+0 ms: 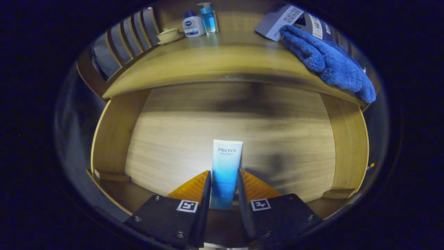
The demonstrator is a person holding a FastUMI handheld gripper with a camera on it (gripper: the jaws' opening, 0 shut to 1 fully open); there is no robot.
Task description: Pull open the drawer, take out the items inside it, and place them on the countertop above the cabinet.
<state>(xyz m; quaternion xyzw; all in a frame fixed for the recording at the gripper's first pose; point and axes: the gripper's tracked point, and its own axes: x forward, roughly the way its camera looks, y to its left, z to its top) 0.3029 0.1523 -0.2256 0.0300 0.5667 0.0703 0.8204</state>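
Note:
A white-and-blue tube [225,166] stands between my two fingers, its flat white end pointing away from me over the floor of the open wooden drawer [173,139]. My gripper [224,173] is shut on the tube, both fingers pressing its lower blue part. The tube appears raised a little above the drawer floor. Beyond the drawer runs the wooden countertop [215,59] of the cabinet.
On the countertop stand a small white bottle with a blue cap [193,24], a blue pump bottle [208,18] and a pale dish [168,34] at the far left. A blue fluffy cloth [329,62] and a printed card [281,21] lie on its right part. Slatted rails [128,38] stand beside the left end.

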